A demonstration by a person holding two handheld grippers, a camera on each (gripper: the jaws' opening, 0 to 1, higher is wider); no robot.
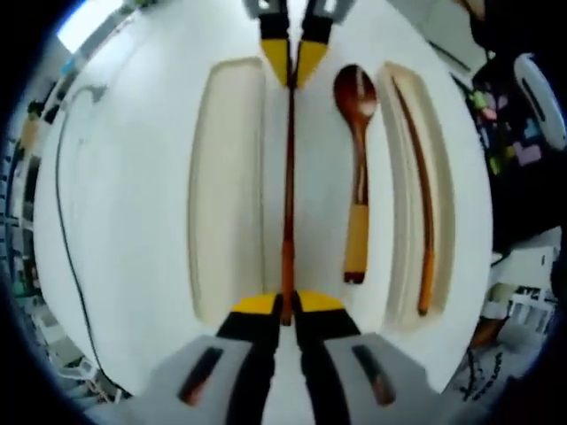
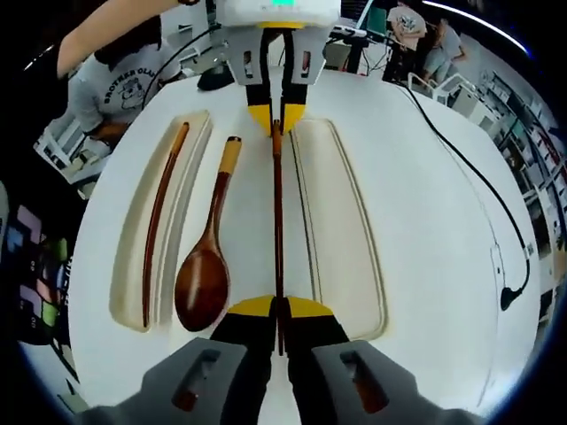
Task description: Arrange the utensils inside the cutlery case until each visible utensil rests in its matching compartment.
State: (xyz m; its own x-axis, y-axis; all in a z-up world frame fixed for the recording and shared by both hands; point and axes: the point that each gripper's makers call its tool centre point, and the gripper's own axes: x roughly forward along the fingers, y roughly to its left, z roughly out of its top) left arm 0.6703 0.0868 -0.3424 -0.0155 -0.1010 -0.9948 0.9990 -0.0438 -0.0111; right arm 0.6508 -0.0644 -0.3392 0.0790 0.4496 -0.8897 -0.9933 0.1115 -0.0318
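A long dark-brown chopstick is held at both ends. My left gripper is shut on its near end, and my right gripper is shut on its far end. From the right gripper view, the same chopstick runs from my right gripper up to the left gripper. It hangs along the edge of a long empty recess of the white cutlery case. A wooden spoon with a yellow handle lies beside it. A second chopstick rests in the outer narrow recess.
A black cable runs over the white table past the empty recess. A person in a grey T-shirt stands close behind the case, with more people farther back. Coloured blocks lie off the table edge.
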